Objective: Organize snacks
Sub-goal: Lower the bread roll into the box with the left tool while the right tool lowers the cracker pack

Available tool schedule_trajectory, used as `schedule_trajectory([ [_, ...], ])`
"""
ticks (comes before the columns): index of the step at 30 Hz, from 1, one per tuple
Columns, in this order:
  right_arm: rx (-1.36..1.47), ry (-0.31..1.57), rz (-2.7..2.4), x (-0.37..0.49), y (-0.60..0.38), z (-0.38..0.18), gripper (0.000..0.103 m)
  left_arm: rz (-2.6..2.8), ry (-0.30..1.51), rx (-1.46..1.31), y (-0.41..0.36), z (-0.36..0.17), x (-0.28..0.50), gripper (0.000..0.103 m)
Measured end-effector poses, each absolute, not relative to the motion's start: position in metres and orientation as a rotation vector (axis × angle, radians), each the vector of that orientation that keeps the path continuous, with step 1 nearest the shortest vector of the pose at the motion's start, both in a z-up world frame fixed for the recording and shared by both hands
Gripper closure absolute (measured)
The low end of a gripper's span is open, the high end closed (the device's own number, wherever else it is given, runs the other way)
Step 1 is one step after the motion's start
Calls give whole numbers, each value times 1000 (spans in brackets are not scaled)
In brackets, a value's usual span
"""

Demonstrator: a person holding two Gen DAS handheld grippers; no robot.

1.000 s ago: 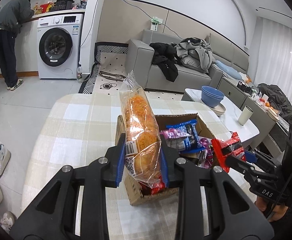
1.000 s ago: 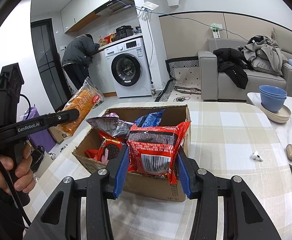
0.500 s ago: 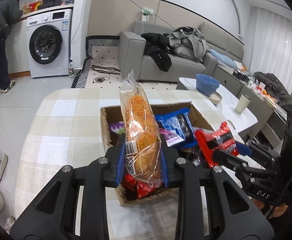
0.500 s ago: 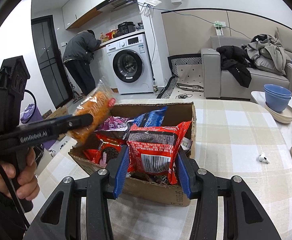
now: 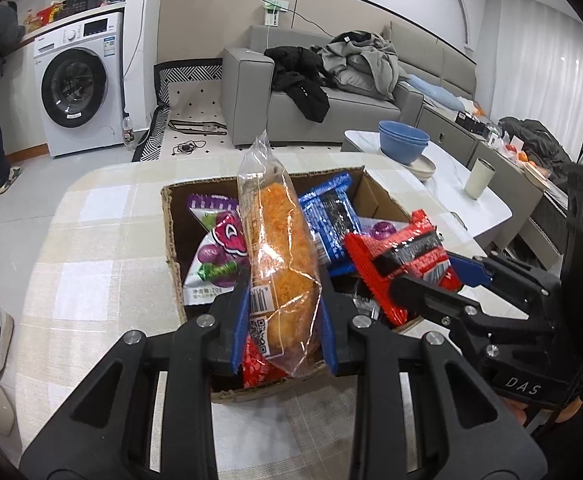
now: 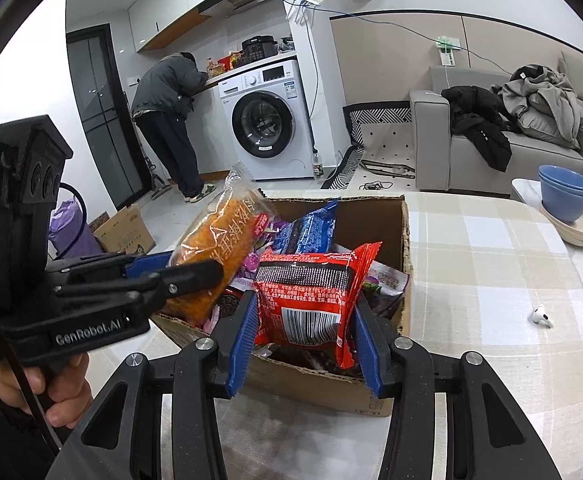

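So my left gripper (image 5: 283, 320) is clamped on the orange floss bread pack (image 5: 279, 248), holding it upright right over the cardboard box (image 5: 171, 240). My right gripper (image 6: 301, 332) is pinching the red snack bag (image 6: 311, 292) just off to the side, also above the box, which sits on the checked tablecloth (image 6: 491, 280).

The cardboard box (image 5: 171, 248) looked matt and rough, its torn rim showing corrugation. The orange snack (image 5: 281, 256) sat in clear, glossy crinkled film, and the red packet (image 6: 311, 292) was shiny printed plastic. The left gripper (image 5: 283, 320) had matt black plastic fingers with smooth blue pads (image 5: 240, 320) and small metal rivets. The checked tablecloth (image 5: 91, 264) looked like soft matt cloth.
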State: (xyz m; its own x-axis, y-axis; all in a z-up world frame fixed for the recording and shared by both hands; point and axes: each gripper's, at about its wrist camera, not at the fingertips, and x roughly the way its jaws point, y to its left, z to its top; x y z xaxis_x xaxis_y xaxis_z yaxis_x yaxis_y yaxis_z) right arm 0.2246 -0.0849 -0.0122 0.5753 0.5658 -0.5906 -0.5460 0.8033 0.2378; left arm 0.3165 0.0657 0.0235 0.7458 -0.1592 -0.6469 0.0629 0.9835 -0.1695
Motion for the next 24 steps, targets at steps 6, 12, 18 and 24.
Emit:
schedule_trajectory([
  [6,15,710,663,224,-78,-16,57,-131,733,-134,63,17,320,77],
  [12,10,722,669,226,-74,-19,57,-142,749,-123,60,10,323,77],
  [18,32,732,676,231,-74,-21,57,-140,759,-112,57,6,328,76],
  [24,12,733,676,230,-71,-21,57,-139,760,-108,57,4,329,76],
])
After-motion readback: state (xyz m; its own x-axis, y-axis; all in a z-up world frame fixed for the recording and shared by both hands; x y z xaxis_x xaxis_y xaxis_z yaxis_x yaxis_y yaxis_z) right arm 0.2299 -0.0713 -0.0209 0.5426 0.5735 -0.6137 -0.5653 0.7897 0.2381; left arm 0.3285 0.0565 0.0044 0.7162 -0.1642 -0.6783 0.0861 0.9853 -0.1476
